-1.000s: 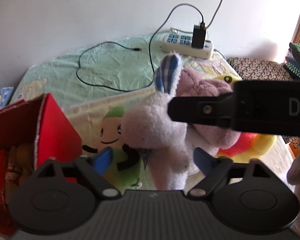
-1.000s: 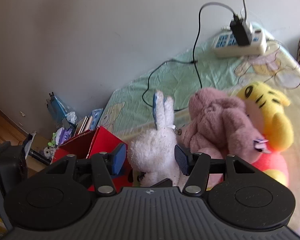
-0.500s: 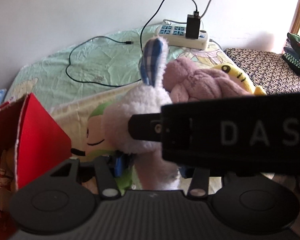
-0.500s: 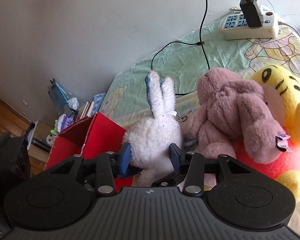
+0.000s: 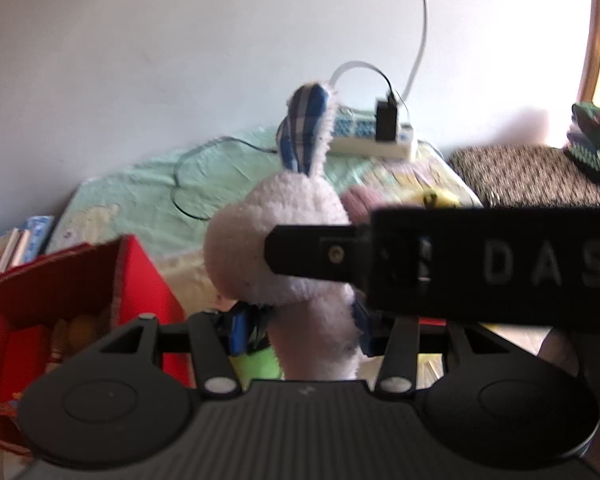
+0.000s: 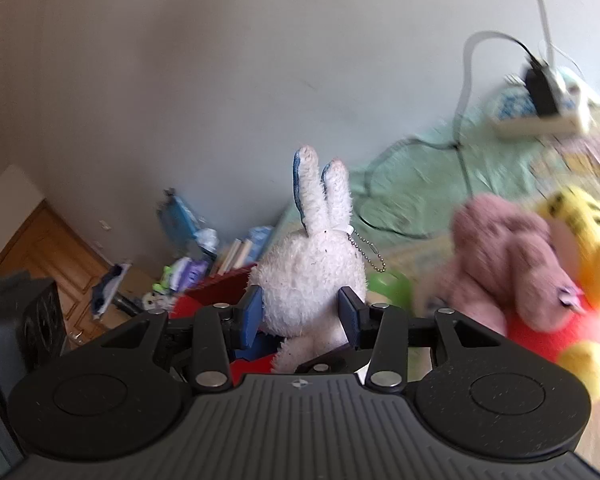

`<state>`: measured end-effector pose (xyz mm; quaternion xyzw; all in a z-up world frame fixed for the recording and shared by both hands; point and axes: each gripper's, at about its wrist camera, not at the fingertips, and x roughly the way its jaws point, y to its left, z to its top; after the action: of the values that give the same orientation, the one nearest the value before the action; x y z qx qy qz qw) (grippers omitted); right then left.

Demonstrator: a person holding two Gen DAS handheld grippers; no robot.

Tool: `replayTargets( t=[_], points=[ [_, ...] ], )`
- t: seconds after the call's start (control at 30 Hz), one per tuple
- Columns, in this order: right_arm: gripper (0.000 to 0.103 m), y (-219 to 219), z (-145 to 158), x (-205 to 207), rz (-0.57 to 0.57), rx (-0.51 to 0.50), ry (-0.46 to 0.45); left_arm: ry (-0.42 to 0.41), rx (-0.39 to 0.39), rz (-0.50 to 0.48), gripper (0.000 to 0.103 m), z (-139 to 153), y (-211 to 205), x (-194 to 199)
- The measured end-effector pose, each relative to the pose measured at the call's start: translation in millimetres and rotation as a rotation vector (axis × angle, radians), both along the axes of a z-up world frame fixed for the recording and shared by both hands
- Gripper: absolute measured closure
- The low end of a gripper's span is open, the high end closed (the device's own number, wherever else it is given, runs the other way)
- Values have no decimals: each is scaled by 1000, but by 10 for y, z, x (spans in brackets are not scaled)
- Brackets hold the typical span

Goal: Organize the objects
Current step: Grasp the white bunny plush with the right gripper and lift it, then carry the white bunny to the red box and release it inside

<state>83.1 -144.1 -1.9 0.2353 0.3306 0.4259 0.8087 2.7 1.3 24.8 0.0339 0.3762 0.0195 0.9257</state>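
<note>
A white plush rabbit (image 5: 276, 240) with blue-checked ears is held upright in the air, above the bed. My left gripper (image 5: 300, 330) is shut on its lower body. My right gripper (image 6: 302, 316) is shut on the rabbit (image 6: 312, 280) around its middle, and one of its black fingers (image 5: 312, 254) crosses the left wrist view from the right. An open red cardboard box (image 5: 140, 280) stands just left of and below the rabbit; its rim (image 6: 216, 284) shows behind the right gripper.
A pink plush (image 6: 508, 256) lies on a yellow and red plush (image 6: 580, 240) to the right on the bed. A power strip (image 5: 372, 136) with cables lies on the green sheet (image 5: 148, 196) by the wall. Books and clutter (image 6: 204, 252) sit beside the bed.
Both grippers went from open around the rabbit to shut on it. The rabbit has risen off the bed, away from the pink plush.
</note>
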Motion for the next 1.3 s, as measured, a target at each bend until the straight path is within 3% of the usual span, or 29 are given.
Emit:
replayTargets(
  t=[0.2, 0.4, 0.7, 0.93, 1.17, 1.3],
  points=[
    [58, 275, 162, -36, 79, 95, -61, -97, 54, 95, 55, 264, 203, -244],
    [58, 910, 294, -46, 174, 110, -57, -133, 86, 191, 54, 334, 714, -462],
    [58, 2114, 63, -114, 261, 103, 186, -65, 96, 274, 54, 166, 1976, -713],
    [58, 2854, -131, -234, 274, 46, 347, 27, 66, 286, 54, -141, 2834, -735],
    [59, 3253, -322, -240, 252, -60, 469, 91, 56, 276, 52, -396, 3248, -728],
    [56, 3411, -425, -185, 231, -81, 509, 72, 65, 247, 39, -408, 3321, -754]
  ],
)
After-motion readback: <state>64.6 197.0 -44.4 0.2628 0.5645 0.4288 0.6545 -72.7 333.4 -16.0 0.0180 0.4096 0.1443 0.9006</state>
